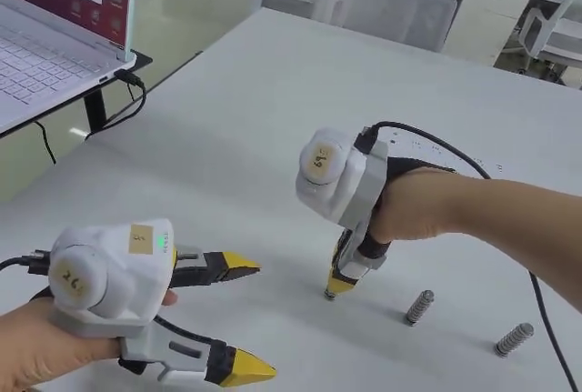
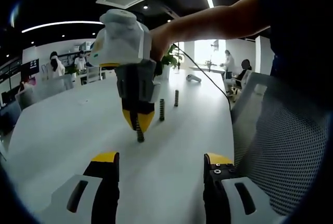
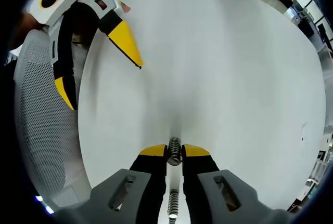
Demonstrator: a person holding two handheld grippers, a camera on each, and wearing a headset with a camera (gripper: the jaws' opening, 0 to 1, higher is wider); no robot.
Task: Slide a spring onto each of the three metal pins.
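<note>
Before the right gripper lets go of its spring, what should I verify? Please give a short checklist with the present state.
1. Right gripper shut on the spring: ok.
2. Spring's lower end down at the table: ok, judging by the left gripper view.
3. Pin inside this spring: cannot tell.
4. Left gripper open and apart from the work: ok.
5. Two other springs standing on the table, clear of the right gripper: ok.
</note>
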